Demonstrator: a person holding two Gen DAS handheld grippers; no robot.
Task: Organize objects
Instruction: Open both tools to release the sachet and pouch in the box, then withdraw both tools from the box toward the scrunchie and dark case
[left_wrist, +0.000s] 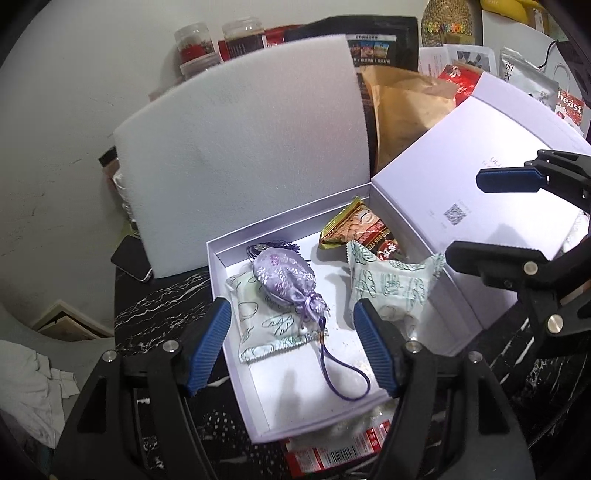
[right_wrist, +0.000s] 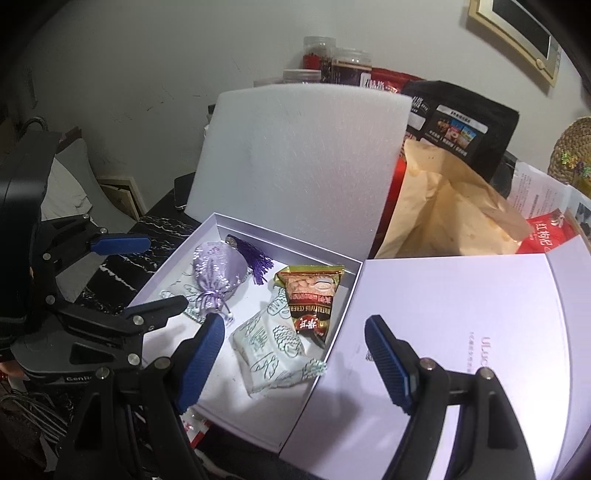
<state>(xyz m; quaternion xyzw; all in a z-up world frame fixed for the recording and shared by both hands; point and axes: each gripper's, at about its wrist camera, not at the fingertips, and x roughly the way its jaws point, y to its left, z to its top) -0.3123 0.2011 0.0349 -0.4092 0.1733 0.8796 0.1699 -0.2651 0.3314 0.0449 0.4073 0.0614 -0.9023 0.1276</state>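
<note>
A white gift box (left_wrist: 255, 406) lies open on the dark marble table, its lid (left_wrist: 461, 177) folded out to the right. Inside lie a lilac brocade pouch (left_wrist: 286, 278) with a purple cord, two white-and-green snack packets (left_wrist: 258, 332) (left_wrist: 391, 284) and a brown cereal packet (left_wrist: 365, 229). My left gripper (left_wrist: 295, 343) is open and empty, just above the box's near end. My right gripper (right_wrist: 295, 362) is open and empty over the box's right edge and lid (right_wrist: 461, 332). The pouch (right_wrist: 218, 269) and cereal packet (right_wrist: 314, 299) show there too.
A white foam sheet (left_wrist: 243, 147) stands upright behind the box. Jars (left_wrist: 192, 44), a black bag (right_wrist: 458, 122), a brown paper bag (left_wrist: 406, 110) and red packets crowd the back. A phone (left_wrist: 131, 258) lies left of the foam. A red wrapper (left_wrist: 332, 446) pokes out under the box.
</note>
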